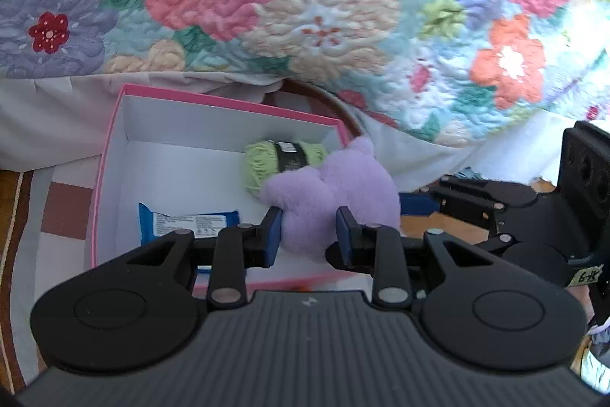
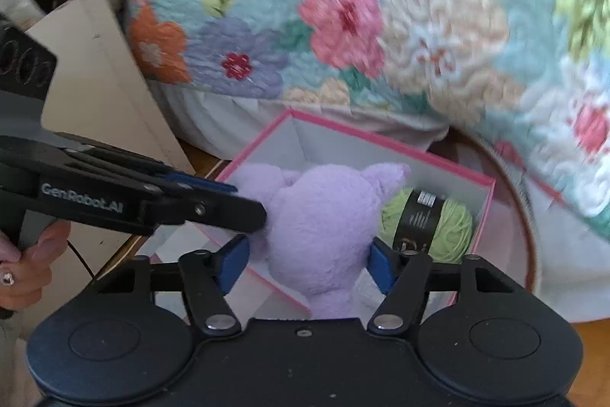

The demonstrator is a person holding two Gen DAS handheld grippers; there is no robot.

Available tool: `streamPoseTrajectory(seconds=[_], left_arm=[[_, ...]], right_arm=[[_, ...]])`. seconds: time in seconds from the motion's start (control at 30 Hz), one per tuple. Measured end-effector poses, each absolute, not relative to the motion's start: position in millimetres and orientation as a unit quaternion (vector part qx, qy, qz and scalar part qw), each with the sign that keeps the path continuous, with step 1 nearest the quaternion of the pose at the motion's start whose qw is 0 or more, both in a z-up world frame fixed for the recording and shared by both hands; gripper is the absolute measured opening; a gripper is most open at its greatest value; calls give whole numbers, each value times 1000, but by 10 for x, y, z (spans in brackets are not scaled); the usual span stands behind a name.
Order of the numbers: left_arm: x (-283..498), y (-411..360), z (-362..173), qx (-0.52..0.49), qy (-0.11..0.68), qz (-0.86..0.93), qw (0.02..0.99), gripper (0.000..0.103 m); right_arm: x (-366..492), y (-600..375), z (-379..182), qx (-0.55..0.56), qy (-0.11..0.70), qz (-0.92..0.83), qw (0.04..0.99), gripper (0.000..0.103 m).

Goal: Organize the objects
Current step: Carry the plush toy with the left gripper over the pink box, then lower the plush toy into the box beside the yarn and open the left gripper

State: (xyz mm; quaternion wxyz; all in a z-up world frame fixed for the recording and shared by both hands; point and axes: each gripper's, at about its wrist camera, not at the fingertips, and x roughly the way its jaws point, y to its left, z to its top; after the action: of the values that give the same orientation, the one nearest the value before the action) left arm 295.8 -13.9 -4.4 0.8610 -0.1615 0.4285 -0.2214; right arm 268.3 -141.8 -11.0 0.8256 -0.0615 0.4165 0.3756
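A lilac plush toy (image 1: 335, 185) hangs over the right end of a pink-rimmed white box (image 1: 228, 105). My left gripper (image 1: 309, 231) is shut on a lower part of the toy. In the right wrist view the left gripper (image 2: 248, 205) reaches in from the left and presses into the plush toy (image 2: 324, 216). My right gripper (image 2: 307, 260) straddles the toy's body, its blue pads close on either side without squeezing it. A green yarn ball (image 2: 453, 227) lies in the box's far right corner. A blue packet (image 1: 187, 220) lies at the front left.
A floral quilt (image 1: 305, 6) drapes over the bed just behind the box. A round brown-rimmed tray (image 2: 530, 235) lies under the box on striped cloth (image 1: 65, 212). A cream panel (image 2: 95, 63) stands on the left. A person's hand (image 2: 23, 266) grips the left handle.
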Motion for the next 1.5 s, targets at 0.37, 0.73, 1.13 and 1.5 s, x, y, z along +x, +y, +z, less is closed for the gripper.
streamPoseTrajectory(seconds=[0.37, 0.73, 1.13, 1.5], left_arm=[[3497, -174, -721, -142, 491, -146, 847, 28], [3674, -204, -1104, -143, 518, -116, 835, 30], [3764, -219, -1332, -134, 540, -93, 826, 22], [3727, -200, -1300, -140, 534, -81, 830, 22]], right_arm=[[3217, -1078, -875, -38, 495, 339, 799, 56], [3407, -1030, -1279, 2, 554, 305, 775, 56], [3444, -972, -1372, -21, 560, 292, 775, 56], [3347, -998, -1395, -44, 551, 304, 776, 41]])
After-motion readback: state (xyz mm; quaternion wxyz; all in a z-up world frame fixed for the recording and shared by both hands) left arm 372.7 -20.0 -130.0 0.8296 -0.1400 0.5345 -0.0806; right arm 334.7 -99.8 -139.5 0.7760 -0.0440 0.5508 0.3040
